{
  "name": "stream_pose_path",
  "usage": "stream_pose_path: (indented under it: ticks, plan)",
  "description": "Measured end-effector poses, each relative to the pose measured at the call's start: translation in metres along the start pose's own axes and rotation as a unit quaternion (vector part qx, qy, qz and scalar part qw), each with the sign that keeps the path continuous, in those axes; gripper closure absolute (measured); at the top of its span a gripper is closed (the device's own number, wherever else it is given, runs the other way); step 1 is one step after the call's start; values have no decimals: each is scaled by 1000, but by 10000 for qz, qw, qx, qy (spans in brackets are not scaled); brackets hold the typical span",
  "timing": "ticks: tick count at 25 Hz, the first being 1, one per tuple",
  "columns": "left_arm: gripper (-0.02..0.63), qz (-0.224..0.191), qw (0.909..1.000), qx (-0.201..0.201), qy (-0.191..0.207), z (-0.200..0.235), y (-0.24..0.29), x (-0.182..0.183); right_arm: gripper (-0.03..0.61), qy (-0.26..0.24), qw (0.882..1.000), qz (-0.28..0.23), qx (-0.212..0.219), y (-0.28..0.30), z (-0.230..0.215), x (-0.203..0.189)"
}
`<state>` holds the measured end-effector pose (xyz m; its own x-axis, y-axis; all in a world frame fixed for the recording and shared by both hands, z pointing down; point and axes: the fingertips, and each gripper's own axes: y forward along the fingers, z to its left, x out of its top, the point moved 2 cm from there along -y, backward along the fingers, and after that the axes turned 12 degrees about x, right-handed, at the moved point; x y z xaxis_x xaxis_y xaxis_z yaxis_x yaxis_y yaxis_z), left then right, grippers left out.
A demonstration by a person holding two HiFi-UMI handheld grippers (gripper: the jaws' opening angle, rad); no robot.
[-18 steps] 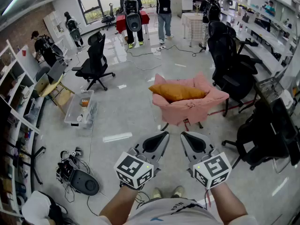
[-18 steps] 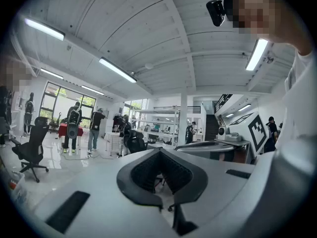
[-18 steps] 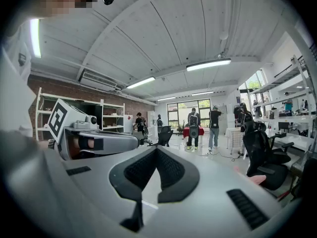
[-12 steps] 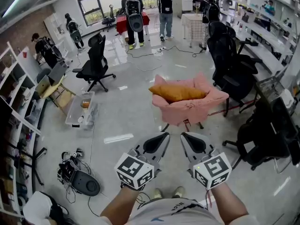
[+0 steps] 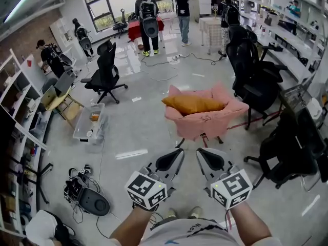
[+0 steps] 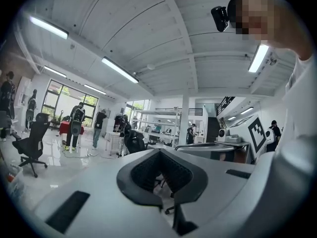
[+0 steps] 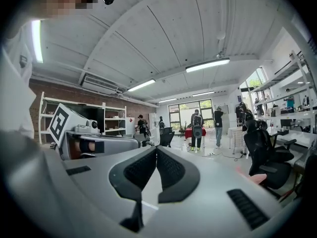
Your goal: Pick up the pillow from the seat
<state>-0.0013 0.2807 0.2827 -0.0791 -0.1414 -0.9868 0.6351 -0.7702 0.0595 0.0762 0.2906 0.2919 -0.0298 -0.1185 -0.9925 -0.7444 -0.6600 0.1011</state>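
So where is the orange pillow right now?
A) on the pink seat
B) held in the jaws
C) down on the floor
A: the orange pillow lies on top of the pink seat, with nothing gripping it.

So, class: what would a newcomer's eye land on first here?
The orange pillow lying on the pink seat mid-floor, beside black office chairs. Nearer, at the bottom of the head view, the left gripper and right gripper point toward it, jaws shut and empty.
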Motion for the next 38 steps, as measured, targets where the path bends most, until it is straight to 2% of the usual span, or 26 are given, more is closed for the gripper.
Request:
stream_pose_path:
  ticks: [9, 18, 26, 33, 38]
  plan:
    - [603, 74, 9996, 237, 141, -8, 18, -8, 561, 16, 10000, -2, 6, -9, -23, -8]
    - [603, 113, 9992, 356, 174, 16, 38, -8, 561, 38, 9999, 99, 69, 16, -41, -8]
    - [603, 102, 9995, 259, 143, 85, 81, -9, 561, 18, 9996, 281, -84, 84, -76, -12]
    - [603, 164, 9997, 157, 76, 175, 131, -7, 561, 80, 9986, 474, -239, 176, -118, -15]
    - [603, 274, 9996, 2, 80, 230, 165, -10, 561, 146, 9970, 561, -510, 232, -147, -17]
